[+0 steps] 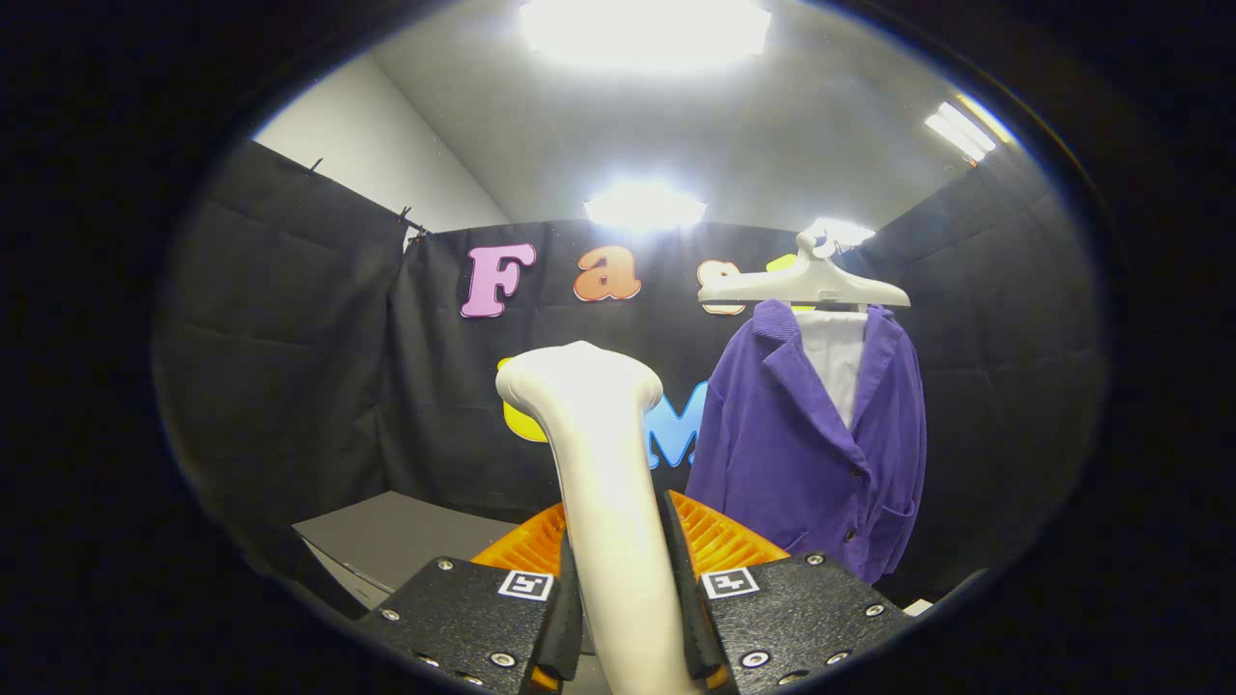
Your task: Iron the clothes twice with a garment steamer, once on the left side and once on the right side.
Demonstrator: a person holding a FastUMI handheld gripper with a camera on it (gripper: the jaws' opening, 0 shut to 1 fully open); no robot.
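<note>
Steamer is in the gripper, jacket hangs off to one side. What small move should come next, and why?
Probably carry the steamer toward the purple jacket. The gripper is shut on the steamer's handle, with its head upright and apart from the jacket, which hangs untouched on the white hanger, beyond the fingers.

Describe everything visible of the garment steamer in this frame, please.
The garment steamer is a smooth, cream-white, plastic-looking wand. Its long handle rises from between the gripper fingers, both pressing on its sides, and ends in a wider rounded head that tilts left. It stands nearly upright, held in the air, touching only the fingers. The purple jacket hangs beyond it to the right on a white hanger, apart from the steamer. No steam shows, and its lower end is hidden.
</note>
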